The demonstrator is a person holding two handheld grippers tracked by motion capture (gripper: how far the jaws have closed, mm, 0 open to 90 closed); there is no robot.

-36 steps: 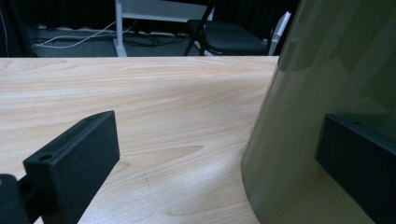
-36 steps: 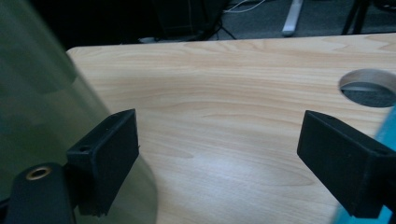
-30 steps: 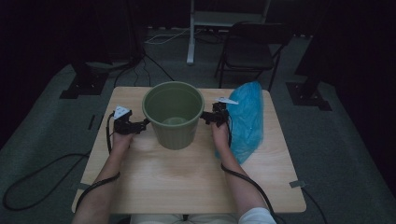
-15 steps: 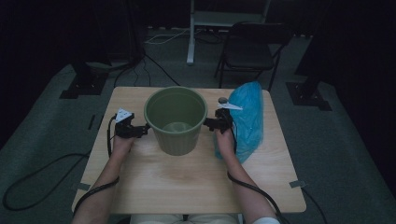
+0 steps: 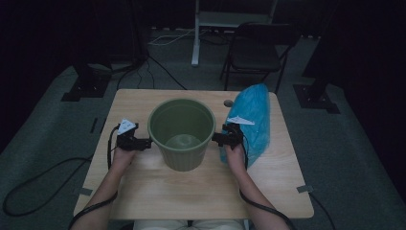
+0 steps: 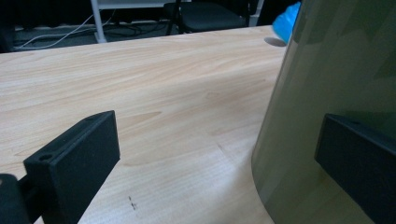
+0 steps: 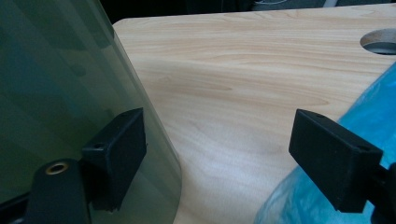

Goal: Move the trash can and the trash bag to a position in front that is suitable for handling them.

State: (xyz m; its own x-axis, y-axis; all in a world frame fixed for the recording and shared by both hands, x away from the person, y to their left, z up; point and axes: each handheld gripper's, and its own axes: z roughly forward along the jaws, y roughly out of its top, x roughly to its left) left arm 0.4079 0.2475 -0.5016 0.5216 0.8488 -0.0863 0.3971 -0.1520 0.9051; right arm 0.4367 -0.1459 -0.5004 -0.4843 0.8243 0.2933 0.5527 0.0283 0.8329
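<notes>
Both grippers, left and right, stood wide open, gripping nothing, flanking the bucket to steady it beside the bag.

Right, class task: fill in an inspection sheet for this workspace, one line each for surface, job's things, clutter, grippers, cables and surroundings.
Surface: light wooden table, with a round hole near the far right edge.
Job's things: green bucket upright at the table's middle, nothing seen inside; blue plastic bag lying to its right.
Clutter: nothing seen.
Grippers: left gripper and right gripper both open, one at each side of the bucket's wall; one jaw of each lies against or very near the wall, and the right gripper's other jaw is by the bag.
Cables: one trails from each gripper along the forearm; more lie on the floor.
Surroundings: dark room, grey floor, folding chair beyond the table.
</notes>
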